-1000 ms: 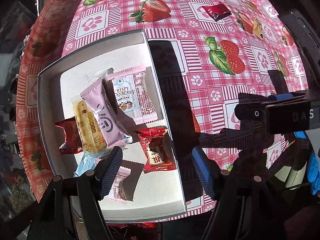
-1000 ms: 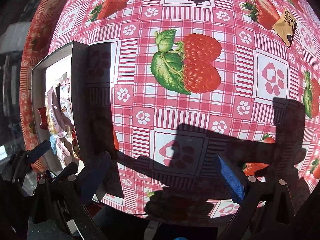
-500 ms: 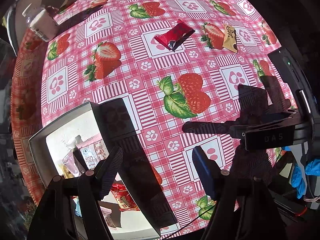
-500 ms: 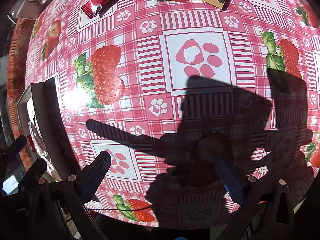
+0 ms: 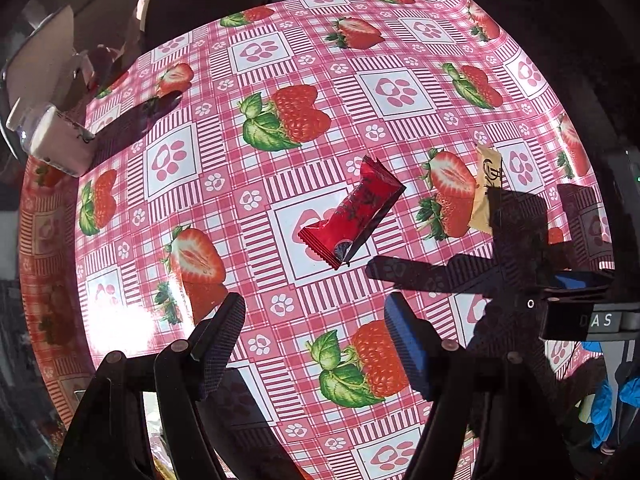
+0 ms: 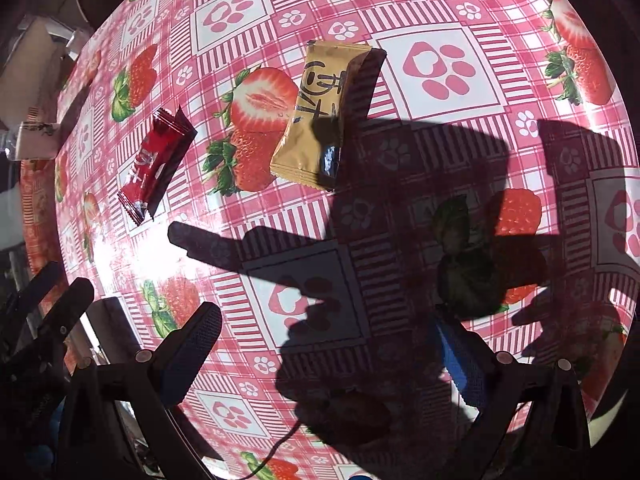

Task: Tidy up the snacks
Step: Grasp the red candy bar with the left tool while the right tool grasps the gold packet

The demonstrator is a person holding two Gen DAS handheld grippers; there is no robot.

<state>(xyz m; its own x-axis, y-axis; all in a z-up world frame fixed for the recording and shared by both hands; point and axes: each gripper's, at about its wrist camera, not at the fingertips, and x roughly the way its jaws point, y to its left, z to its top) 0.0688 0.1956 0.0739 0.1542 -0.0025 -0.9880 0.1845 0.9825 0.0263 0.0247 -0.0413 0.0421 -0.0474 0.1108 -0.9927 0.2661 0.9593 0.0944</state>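
The worktop (image 5: 360,60) fills both views, covered by a pink checked cloth printed with strawberries and paw marks, and lit by hard sun with a bright glare patch toward the left. Both grippers point straight down at it from above.

The left gripper (image 5: 316,344) hangs over bare cloth with its fingers (image 5: 220,336) spread apart and nothing between them. The right gripper (image 6: 328,356) is also held over the cloth, fingers (image 6: 192,352) wide apart and empty; its right pad sits in deep shadow and is hard to make out.

The grippers' shadows fall across the lower right of each view and darken the pattern there.

At the left edge a white packet (image 5: 56,144) lies partly cut off by the rim of the picture; its print cannot be read.

A tan snack packet (image 6: 320,116) lies flat on the cloth ahead of the right gripper, its right side under shadow. A red snack packet (image 5: 352,212) lies just left of it, apart, ahead of the left gripper. Neither is touched.

A pale corner (image 6: 96,328) shows at the lower left, mostly hidden behind the left gripper.
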